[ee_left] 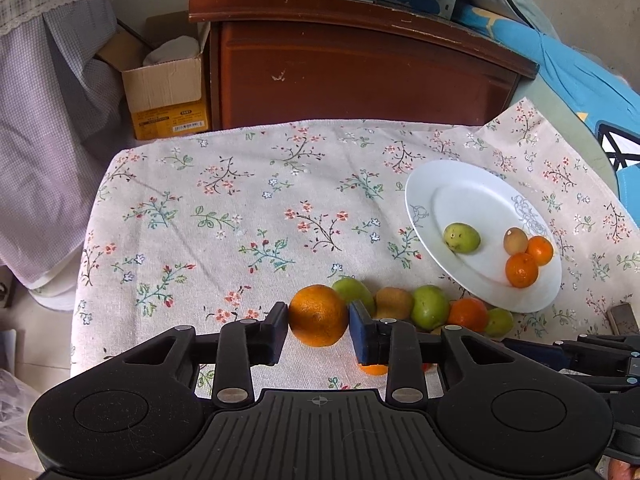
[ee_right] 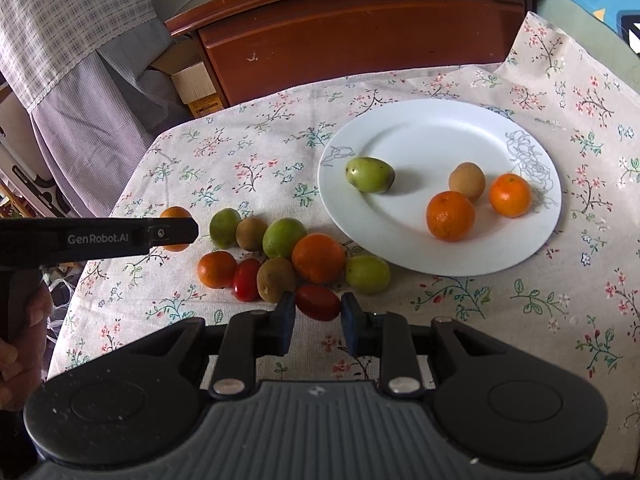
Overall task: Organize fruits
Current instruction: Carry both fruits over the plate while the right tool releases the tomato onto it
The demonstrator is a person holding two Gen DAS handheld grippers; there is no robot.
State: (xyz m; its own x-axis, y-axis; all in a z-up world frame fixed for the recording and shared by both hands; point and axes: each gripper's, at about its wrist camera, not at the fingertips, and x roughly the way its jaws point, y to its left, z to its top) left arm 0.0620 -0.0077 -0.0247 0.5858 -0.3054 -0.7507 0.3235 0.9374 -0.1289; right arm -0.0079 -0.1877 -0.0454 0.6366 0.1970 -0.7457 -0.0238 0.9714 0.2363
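Floral-clothed table (ee_left: 240,200): left hand-held gripper (ee_left: 319,322) clamps an orange (ee_left: 318,315); right hand-held gripper (ee_right: 318,304) apparently grips a cherry tomato (ee_right: 318,302) beside the white plate (ee_right: 420,128).

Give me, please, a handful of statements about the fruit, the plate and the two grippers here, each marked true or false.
1. The left gripper is closed on an orange. True.
2. The right gripper holds a green fruit. False: a small red tomato sits between its pads.
3. The white plate holds four fruits. True: one green fruit, one brown fruit and two oranges.
4. The plate is bare of any pattern. False: a grey line drawing of flowers marks its rim.
5. All the fruit is already on the plate. False: a cluster still lies on the floral tablecloth beside it.
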